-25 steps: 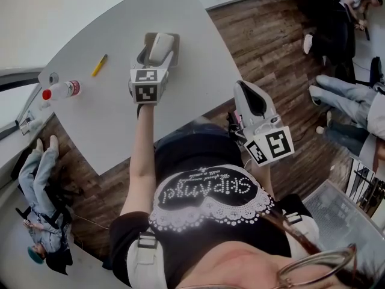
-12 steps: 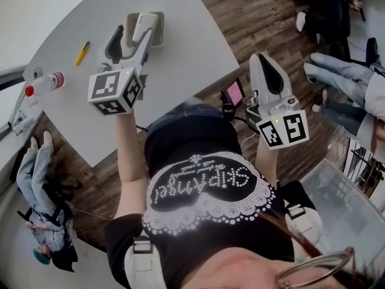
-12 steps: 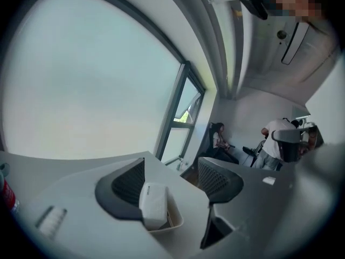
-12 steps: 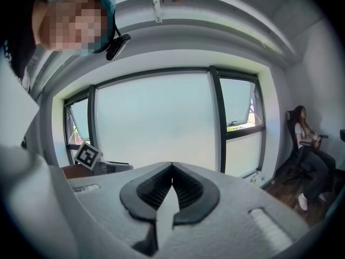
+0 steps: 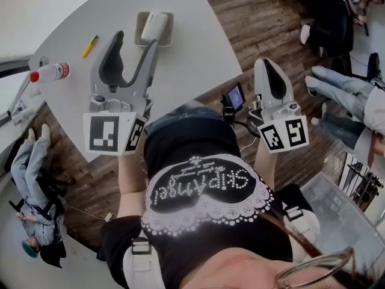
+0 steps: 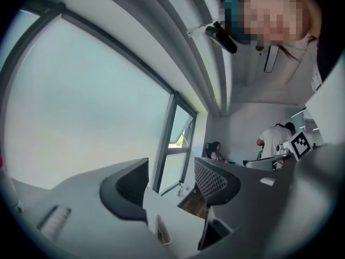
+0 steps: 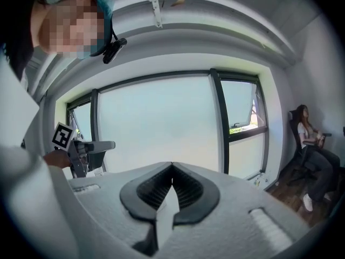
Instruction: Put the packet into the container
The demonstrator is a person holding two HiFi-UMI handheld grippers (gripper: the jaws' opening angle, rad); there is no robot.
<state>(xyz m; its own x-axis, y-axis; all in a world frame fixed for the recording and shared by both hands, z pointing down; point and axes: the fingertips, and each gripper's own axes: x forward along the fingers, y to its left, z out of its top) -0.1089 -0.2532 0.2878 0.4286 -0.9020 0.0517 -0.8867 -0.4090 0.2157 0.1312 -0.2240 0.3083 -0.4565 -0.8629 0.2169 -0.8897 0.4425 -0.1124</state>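
The white packet (image 5: 154, 26) lies inside the small beige container (image 5: 140, 34) at the far side of the grey table (image 5: 198, 53). My left gripper (image 5: 136, 41) is lifted above the table on the near side of the container, apart from it. Its jaws are closing with nothing between them. In the left gripper view, the left gripper (image 6: 170, 169) points up at a window and shows neither packet nor container. My right gripper (image 5: 266, 65) hangs off the table's right edge over the wooden floor. The right gripper (image 7: 171, 167) has its jaws together and holds nothing.
A clear bottle (image 5: 51, 73) with a red cap and a yellow pen (image 5: 90, 46) lie on the table's left part. A small device with a lit screen (image 5: 233, 98) sits by the person's waist. Seated people (image 5: 343, 95) are at the right, another person (image 5: 30, 161) at the left.
The left gripper has let go of the packet in the container, then drawn back towards the person and risen. The right gripper has barely shifted.
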